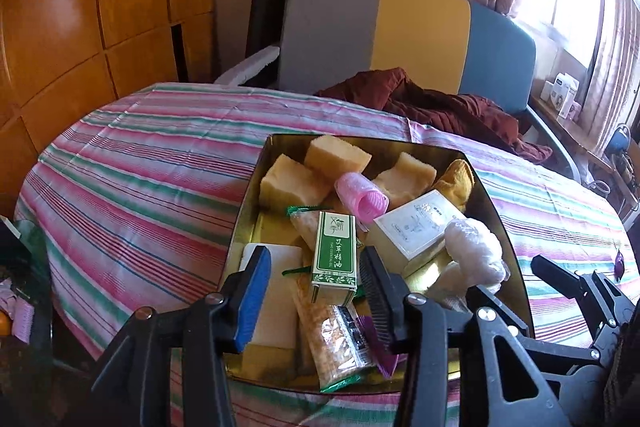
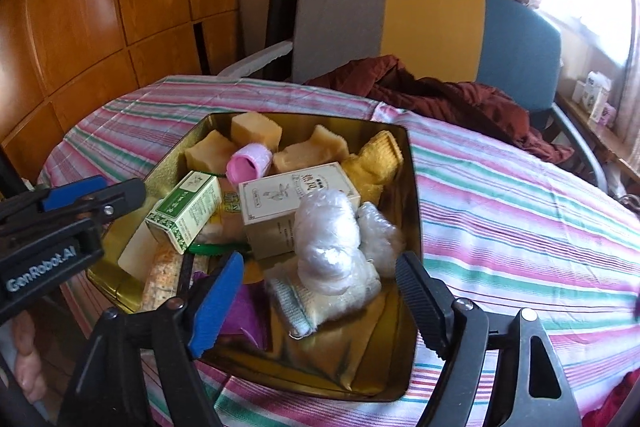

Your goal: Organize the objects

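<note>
- My left claw (image 1: pixel 316 291) hangs spread wide over the near end of the gold tin (image 1: pixel 246 195), gripping nothing; the green box (image 1: pixel 335 251) lies between its fingers, untouched.
- My right claw (image 2: pixel 320 291) gapes just as wide, empty, above the white plastic wad (image 2: pixel 328 243) and a folded cloth (image 2: pixel 304 307).
- Mid-tin: a cream box (image 2: pixel 280 195), a snack packet (image 1: pixel 332 339), a pink hair roller (image 1: pixel 362 197).
- Far end: three tan sponge blocks (image 1: pixel 338 155) and a yellow towel (image 2: pixel 376 163).
- The tin sits on the striped bench (image 1: pixel 140 167).
- Beyond: a maroon jacket (image 1: pixel 440 107) on a grey, yellow and blue chair (image 1: pixel 412 35).
</note>
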